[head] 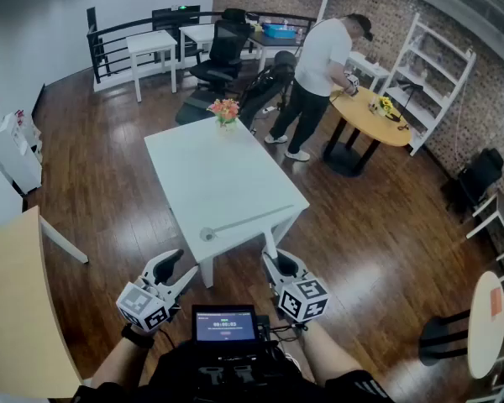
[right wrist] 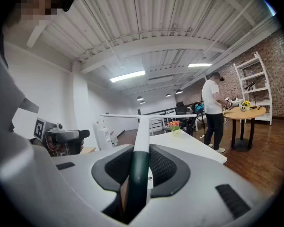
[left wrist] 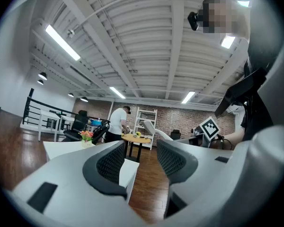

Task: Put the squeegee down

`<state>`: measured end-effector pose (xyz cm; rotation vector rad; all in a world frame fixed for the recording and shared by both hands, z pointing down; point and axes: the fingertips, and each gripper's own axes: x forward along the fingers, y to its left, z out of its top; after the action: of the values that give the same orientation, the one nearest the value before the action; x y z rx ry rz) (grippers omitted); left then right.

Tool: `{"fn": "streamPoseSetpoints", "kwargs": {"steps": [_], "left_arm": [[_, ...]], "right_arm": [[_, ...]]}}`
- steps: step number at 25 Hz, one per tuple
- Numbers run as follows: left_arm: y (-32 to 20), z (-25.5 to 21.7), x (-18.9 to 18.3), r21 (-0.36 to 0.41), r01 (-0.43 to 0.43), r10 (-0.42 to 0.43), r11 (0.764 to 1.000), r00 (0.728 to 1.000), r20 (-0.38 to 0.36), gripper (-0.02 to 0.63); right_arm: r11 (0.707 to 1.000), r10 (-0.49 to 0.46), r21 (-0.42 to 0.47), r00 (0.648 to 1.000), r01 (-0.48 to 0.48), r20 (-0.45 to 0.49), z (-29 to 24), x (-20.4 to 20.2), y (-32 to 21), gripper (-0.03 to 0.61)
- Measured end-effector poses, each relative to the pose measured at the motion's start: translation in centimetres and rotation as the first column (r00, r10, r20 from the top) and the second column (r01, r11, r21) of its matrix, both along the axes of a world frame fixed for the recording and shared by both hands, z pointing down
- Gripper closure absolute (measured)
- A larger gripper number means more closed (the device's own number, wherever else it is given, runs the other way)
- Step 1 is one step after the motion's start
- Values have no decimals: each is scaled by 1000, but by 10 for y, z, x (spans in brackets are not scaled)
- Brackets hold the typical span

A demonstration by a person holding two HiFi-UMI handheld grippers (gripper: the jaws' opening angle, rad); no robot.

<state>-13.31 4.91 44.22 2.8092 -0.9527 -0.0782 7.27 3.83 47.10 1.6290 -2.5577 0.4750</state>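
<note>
Near table (head: 203,177) edge, squeegee (right wrist: 141,141) between fingers (right wrist: 168,166)

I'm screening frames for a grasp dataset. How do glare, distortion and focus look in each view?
Head view: edges bend from the wide lens, soft glare on the glossy wood floor, otherwise even light. Left gripper view: heavy fisheye, black corners, ceiling strip lights blown out. Right gripper view: same fisheye; the squeegee handle clamped in the right hand-held gripper looms large and slightly soft.

No legible text or numbers, small screen (head: 224,327) shows lines too blurred to read
</note>
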Motion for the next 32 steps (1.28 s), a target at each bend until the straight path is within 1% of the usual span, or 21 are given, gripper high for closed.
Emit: {"fn": "streamPoseSetpoints", "kwargs": {"steps": [11,18,21,24,27,30,32], "left_arm": [[-26,7,-20,15,-28,28,999,1000,5,403],[-62,14,-11,5,-36,36,999,999,7,403],[-85,20,4,-3,-43,43,999,999,8,403],[-118,16,29,-30,-48,48,998,999,2,403],[-155,27,49,-66,-38,38,997,999,-3,403],[-200,38,71,-103,-29,30,994,999,11,403],[-231,48,86,-127,-28,30,991,999,19,403]], "right_arm": [[999,42,25,998,-41,-37,1,-6,-44,466],[999,51,19,995,-49,-90,11,11,-102,466],[999,36,9,991,-35,-128,24,19,-141,466],[1000,15,-23,988,-19,-156,50,31,-193,466],[998,-10,-67,985,-2,-175,78,42,-246,466],[995,-54,-95,976,35,-211,102,51,-303,465],[990,-83,-133,970,54,-227,124,56,-341,465]]}}
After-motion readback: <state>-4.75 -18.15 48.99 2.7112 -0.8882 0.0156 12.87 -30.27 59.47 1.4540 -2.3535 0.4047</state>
